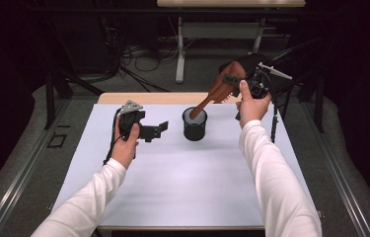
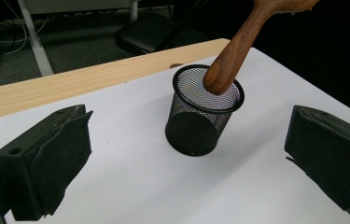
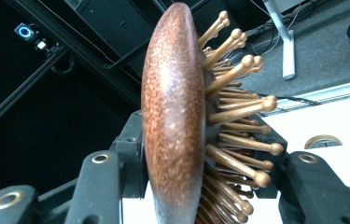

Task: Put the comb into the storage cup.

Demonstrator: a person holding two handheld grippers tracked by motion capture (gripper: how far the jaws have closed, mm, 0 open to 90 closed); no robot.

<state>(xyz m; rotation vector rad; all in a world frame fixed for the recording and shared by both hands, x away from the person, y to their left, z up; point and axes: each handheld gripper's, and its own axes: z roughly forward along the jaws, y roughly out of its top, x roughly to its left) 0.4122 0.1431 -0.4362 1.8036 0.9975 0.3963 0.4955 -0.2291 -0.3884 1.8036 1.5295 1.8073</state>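
A brown wooden hairbrush (image 1: 219, 88) slants over the table, its handle tip inside the black mesh cup (image 1: 194, 125). My right gripper (image 1: 232, 83) is shut on the brush's head, held high at the back right. In the right gripper view the brush head (image 3: 175, 116) with its wooden pins sits clamped between the jaws. In the left gripper view the handle (image 2: 231, 58) dips into the cup (image 2: 203, 112). My left gripper (image 1: 162, 128) stands open and holds nothing, just left of the cup, pointing at it.
The white table top (image 1: 182, 182) has a wooden strip (image 1: 153, 98) along its far edge. Behind it are a desk's legs and cables (image 1: 138, 59) on the dark floor. Metal rails (image 1: 343, 177) run along both sides.
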